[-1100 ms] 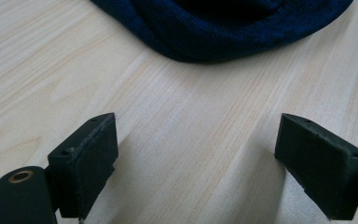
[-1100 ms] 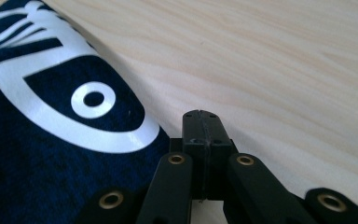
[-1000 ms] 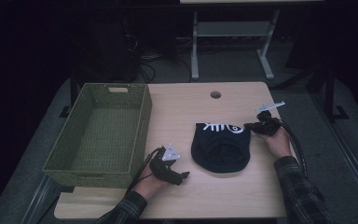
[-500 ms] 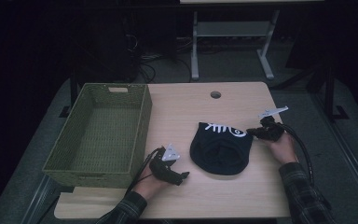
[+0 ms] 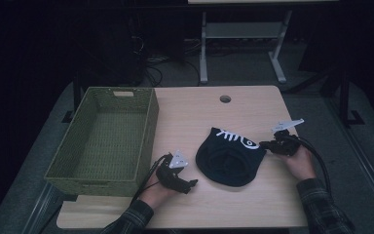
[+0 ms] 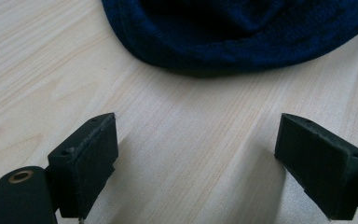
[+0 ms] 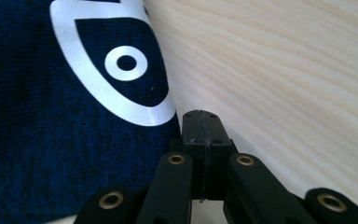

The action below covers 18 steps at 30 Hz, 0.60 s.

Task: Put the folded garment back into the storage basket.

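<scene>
A dark navy knit hat (image 5: 229,158) with a white fish-skeleton print lies flat on the wooden table (image 5: 195,112). My right gripper (image 5: 266,145) is at the hat's right edge, its jaws shut tight. In the right gripper view the closed tips (image 7: 200,122) rest on the wood right beside the hat (image 7: 51,163), near the fish's eye, and no cloth shows between the pads. My left gripper (image 5: 192,184) lies low at the hat's front left. Its jaws (image 6: 196,158) stand wide open over bare wood, a little short of the hat's rim (image 6: 242,37).
A green woven basket (image 5: 97,185) stands at the table's left side, close to my left hand. A round cable hole (image 5: 225,99) sits near the far edge. Beyond the table, a grey metal frame (image 5: 238,34) stands on the dark floor.
My right gripper has moved toward the near side along the hat's right edge, staying shut. The left gripper has stayed still and open.
</scene>
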Available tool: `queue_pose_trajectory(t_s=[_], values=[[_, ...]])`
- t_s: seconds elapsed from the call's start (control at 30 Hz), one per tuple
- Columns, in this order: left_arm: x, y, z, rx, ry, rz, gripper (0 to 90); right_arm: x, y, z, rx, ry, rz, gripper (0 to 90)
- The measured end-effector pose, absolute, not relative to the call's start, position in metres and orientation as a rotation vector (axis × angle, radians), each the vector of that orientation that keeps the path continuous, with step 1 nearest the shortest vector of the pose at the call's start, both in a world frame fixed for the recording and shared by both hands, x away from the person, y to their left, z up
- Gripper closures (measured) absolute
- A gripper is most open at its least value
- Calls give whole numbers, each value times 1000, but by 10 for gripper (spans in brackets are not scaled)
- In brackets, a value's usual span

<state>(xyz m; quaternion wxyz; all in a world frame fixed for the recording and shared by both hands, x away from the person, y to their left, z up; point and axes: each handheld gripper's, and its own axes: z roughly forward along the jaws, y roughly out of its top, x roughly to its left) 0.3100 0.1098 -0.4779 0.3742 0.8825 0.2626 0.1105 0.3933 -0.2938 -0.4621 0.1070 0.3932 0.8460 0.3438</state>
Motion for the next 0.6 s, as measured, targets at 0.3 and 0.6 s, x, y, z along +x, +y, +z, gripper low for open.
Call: queue_pose_trajectory(t_s=[0.3,0.6], values=[[310,110,-478,2267,666,285,122,376,-292,-459,1117,2506,1028,900],[310,110,-478,2268,666,285,123,359,-291,-460,1104,2536,1036,900]])
